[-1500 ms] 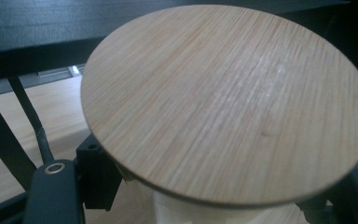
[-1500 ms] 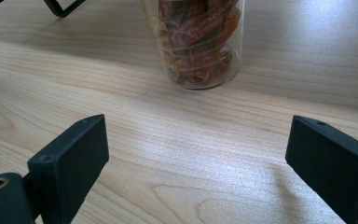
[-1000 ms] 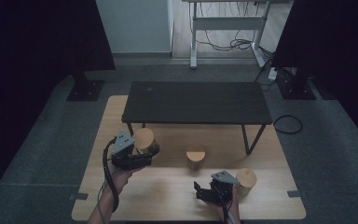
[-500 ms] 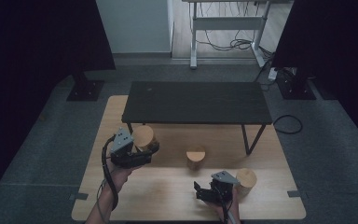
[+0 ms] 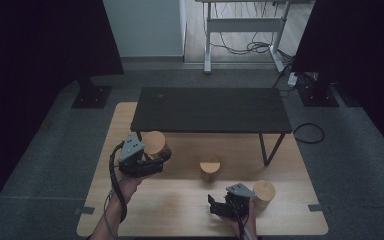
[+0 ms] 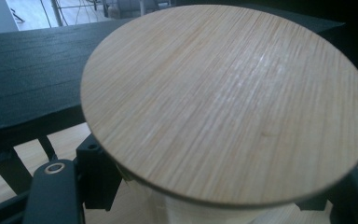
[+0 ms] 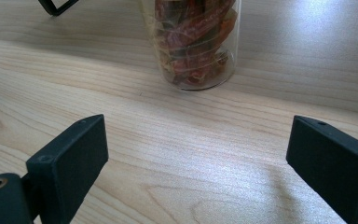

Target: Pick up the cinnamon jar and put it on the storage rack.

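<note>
We count three jars with round bamboo lids on the tabletop. Our left gripper has its fingers clenched on the jar at ten o'clock, beside the black bench. Our right gripper rests with fingers spread, empty.

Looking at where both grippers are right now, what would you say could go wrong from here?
1. The left gripper grips a wood-lidded jar beside the black shelf; lifting carelessly might knock the lid against the shelf edge.
2. The right gripper stands open, facing the middle jar; a fast approach could tip it.
3. Another jar stands close beside the right hand and could be bumped.
</note>
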